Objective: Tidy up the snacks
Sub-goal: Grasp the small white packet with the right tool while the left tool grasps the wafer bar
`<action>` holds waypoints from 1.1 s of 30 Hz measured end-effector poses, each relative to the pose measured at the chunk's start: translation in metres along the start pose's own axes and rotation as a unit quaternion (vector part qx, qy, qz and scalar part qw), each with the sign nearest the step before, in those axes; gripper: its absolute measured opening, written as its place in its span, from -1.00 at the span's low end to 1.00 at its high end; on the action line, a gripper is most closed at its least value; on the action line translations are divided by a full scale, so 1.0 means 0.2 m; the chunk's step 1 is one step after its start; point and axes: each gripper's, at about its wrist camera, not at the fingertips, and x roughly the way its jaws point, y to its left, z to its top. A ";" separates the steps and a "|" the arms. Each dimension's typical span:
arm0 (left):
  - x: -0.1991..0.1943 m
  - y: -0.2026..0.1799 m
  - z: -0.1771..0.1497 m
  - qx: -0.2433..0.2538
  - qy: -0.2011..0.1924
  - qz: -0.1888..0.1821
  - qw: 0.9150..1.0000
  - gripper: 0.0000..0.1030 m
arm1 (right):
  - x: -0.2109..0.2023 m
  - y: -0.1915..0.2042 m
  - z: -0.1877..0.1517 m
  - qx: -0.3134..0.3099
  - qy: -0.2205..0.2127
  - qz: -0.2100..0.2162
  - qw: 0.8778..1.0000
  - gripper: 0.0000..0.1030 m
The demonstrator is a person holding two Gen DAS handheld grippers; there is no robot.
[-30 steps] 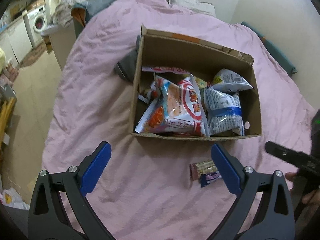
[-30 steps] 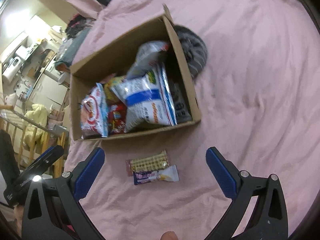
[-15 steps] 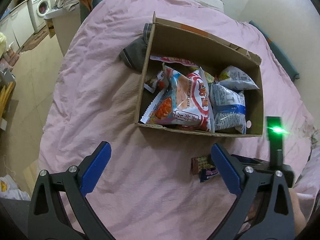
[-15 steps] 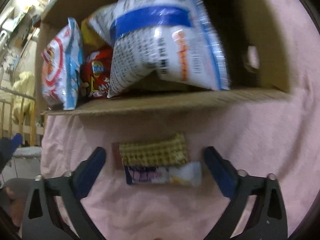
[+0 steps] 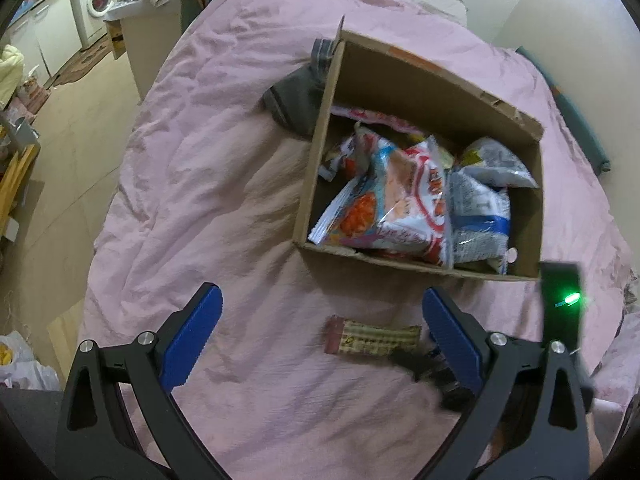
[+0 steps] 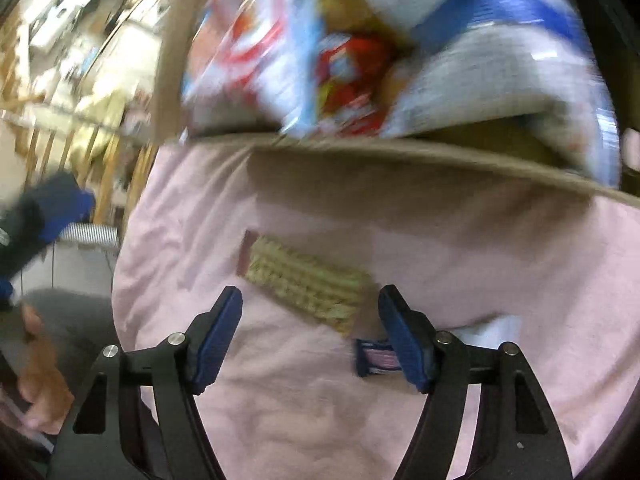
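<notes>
Left tongs (image 5: pixel 320 320): the blue-padded fingers (image 5: pixel 190 336) are spread wide with nothing between them, held above a pink bedspread (image 5: pixel 208 168). Ahead of the tongs, toward the right finger, stands an open cardboard box (image 5: pixel 316 168) filled with snack bags; a red-and-white bag (image 5: pixel 400 204) leans at the centre, with a white-and-blue bag (image 5: pixel 480 216) to its right. A grey cloth (image 5: pixel 296 100) lies against the far left corner of the box.

Wafer bar (image 5: pixel 372 340): lies flat on the bedspread between the near wall of the box and the left tongs, just inside the right finger. Its long axis runs crosswise to the fingers, with the dark red end pointing left.

Right tongs (image 6: pixel 310 332): seen from their own camera, the fingers are parted, about half-spread, low over the bedspread (image 6: pixel 480 248), and grip nothing. This view is motion-blurred. The wafer bar (image 6: pixel 304 280) lies just ahead of the gap between the fingertips. Here its long axis is oblique, running from far left to near right. The dark red end points to the far left.

Small blue-and-pink packet (image 6: pixel 376 358): sits nearer than the wafer bar and is partly hidden behind the right finger (image 6: pixel 404 344). Its orientation cannot be determined. The box wall (image 6: pixel 400 152) crosses the view beyond.
</notes>
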 end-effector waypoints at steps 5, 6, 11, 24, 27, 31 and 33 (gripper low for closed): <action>0.10 0.03 -0.04 -0.027 0.045 -0.002 0.999 0.92 | -0.11 -0.23 -0.09 0.121 -0.014 -0.048 0.991 0.44; 0.10 0.02 -0.04 -0.029 0.047 -0.002 0.998 0.92 | -0.11 -0.28 -0.10 0.150 -0.008 -0.037 0.988 0.44; 0.11 -0.03 -0.04 -0.012 0.041 0.003 0.999 0.92 | -0.03 -0.37 -0.12 0.218 0.017 0.012 0.976 0.44; 0.30 -0.01 -0.13 -0.078 0.101 0.012 0.992 0.92 | -0.12 -0.29 -0.16 0.124 -0.018 -0.056 0.990 -0.62; 0.37 -0.03 -0.17 -0.136 0.126 0.012 0.983 0.86 | -0.20 -0.31 -0.15 0.126 -0.039 -0.047 0.990 -0.63; 0.45 -0.05 -0.23 -0.237 0.119 0.006 0.964 0.72 | -0.34 -0.36 -0.16 0.123 -0.068 -0.034 0.989 -0.63; 0.51 -0.08 -0.25 -0.255 0.121 0.018 0.959 0.67 | -0.40 -0.39 -0.16 0.127 -0.077 -0.023 0.989 -0.63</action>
